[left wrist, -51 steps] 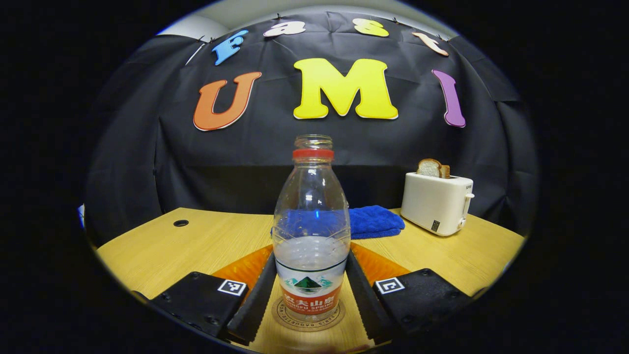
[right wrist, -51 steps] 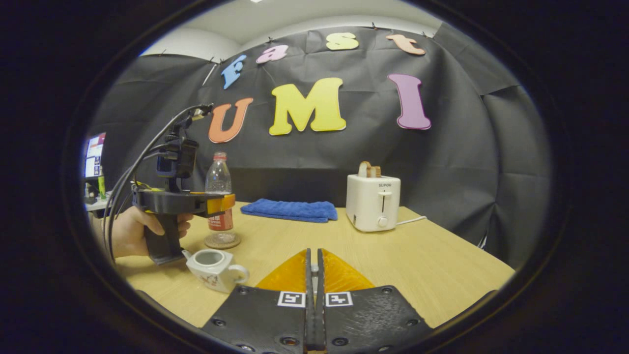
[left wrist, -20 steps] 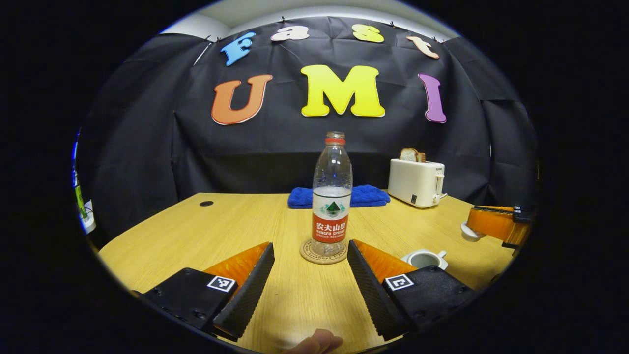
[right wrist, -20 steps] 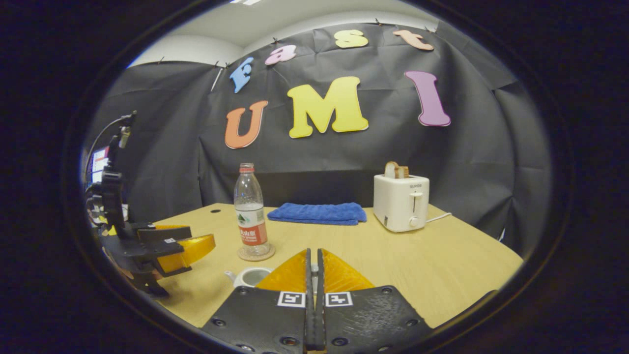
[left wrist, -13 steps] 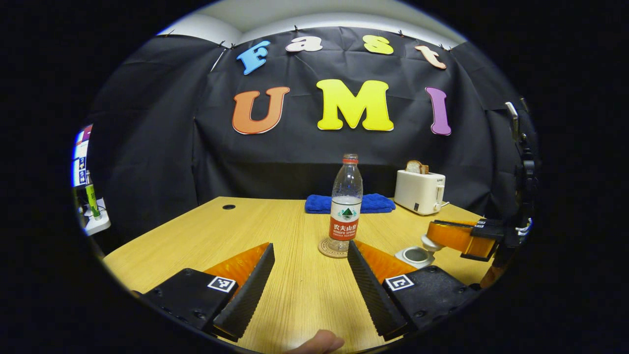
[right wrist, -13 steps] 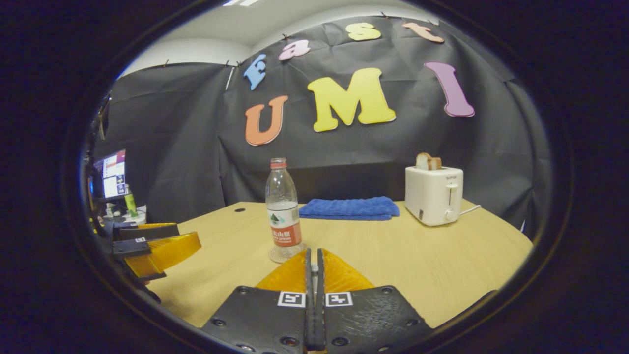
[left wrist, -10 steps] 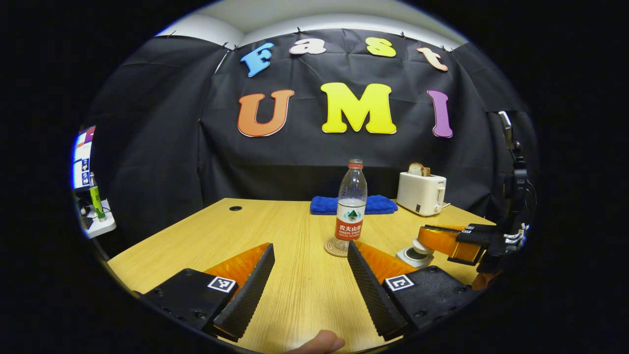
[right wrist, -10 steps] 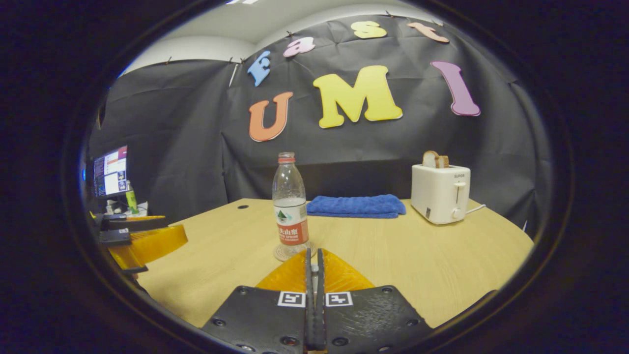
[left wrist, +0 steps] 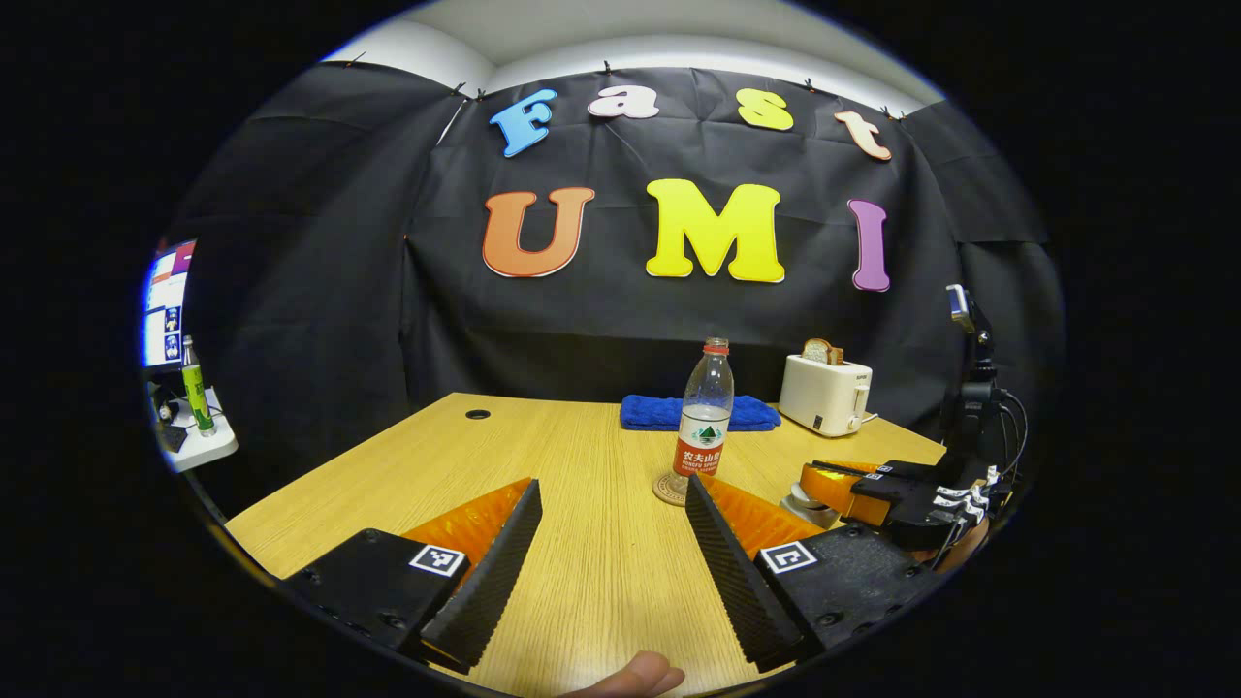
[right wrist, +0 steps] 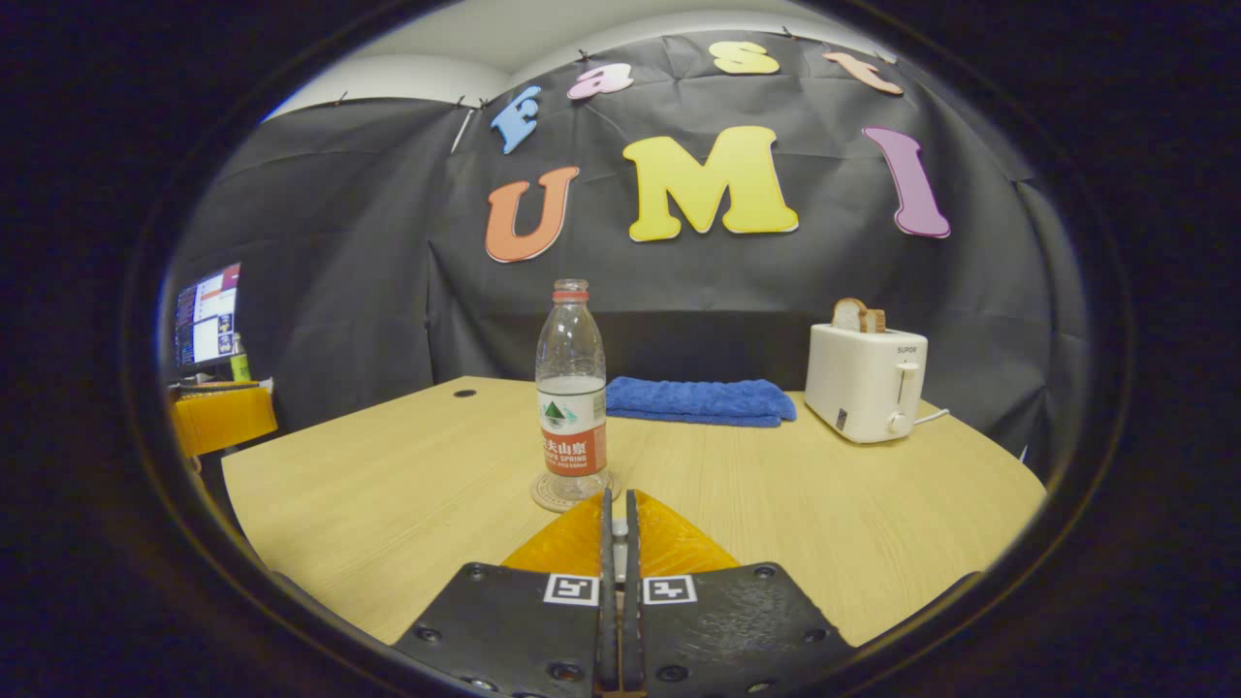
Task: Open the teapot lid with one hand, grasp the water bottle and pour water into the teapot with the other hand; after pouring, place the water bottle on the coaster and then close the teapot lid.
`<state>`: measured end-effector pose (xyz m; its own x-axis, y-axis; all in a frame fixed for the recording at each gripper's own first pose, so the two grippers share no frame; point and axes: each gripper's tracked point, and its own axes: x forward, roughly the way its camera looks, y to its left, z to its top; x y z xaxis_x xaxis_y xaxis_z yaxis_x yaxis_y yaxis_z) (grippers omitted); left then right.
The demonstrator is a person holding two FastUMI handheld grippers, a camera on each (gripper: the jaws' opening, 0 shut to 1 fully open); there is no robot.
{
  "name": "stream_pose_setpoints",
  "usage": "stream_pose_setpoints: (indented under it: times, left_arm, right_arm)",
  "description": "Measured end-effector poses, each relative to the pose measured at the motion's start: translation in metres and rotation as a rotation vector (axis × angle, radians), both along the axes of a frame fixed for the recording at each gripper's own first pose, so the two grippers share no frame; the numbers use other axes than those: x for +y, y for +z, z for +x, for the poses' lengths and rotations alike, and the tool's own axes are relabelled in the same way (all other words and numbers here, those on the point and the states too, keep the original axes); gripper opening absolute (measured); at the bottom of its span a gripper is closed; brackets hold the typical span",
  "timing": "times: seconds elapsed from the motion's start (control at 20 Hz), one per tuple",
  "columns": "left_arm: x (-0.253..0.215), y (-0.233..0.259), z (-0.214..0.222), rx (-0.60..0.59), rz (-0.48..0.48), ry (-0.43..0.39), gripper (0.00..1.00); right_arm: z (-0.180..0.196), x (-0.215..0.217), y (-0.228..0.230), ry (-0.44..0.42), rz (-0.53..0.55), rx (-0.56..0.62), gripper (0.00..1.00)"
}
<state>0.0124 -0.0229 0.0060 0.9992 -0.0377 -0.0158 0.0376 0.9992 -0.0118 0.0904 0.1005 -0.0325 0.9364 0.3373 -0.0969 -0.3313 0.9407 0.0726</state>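
Left gripper view: left gripper (left wrist: 613, 538) spread wide over the table (left wrist: 407, 475); the teapot (left wrist: 807, 502) sits half hidden behind the other gripper. Right gripper view: right gripper (right wrist: 613, 543) pressed together; uncapped water bottle (right wrist: 571, 393) upright on its coaster (right wrist: 548, 496).

Wooden table (right wrist: 824, 523), folded blue towel (right wrist: 700, 400) at the back, white toaster (right wrist: 865, 382) — bread in its slots.

- Teapot (left wrist: 803, 501) mostly hidden behind right gripper (left wrist: 824, 480); lid state unreadable.
- Grip between right fingers (right wrist: 608, 562) too tight to read.
- Fingertip (left wrist: 635, 676) cut off at bottom edge.
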Motion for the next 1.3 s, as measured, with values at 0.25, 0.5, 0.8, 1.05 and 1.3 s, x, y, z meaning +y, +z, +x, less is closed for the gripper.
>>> stream_pose_setpoints:
  times: [0.25, 0.5, 0.8, 1.05, 1.3]
  left_arm:
    - [0.005, 0.004, -0.012, 0.006, -0.007, -0.016, 0.95]
    - [0.015, 0.005, -0.011, 0.018, -0.032, -0.02, 0.95]
    - [0.025, 0.001, -0.007, 0.036, -0.049, -0.009, 0.95]
    - [0.035, -0.009, -0.001, 0.065, -0.059, 0.003, 0.95]
    - [0.04, -0.013, 0.001, 0.086, -0.068, 0.012, 0.95]
  right_arm:
    - [-0.003, -0.001, -0.001, -0.033, -0.013, -0.005, 0.02]
    - [-0.003, -0.007, -0.011, -0.063, -0.021, 0.014, 0.05]
    - [-0.005, -0.007, -0.008, -0.066, -0.04, -0.001, 0.08]
    - [-0.002, -0.011, -0.007, -0.078, 0.005, 0.019, 0.51]
    - [-0.01, -0.022, 0.013, -0.079, 0.076, 0.006, 0.63]
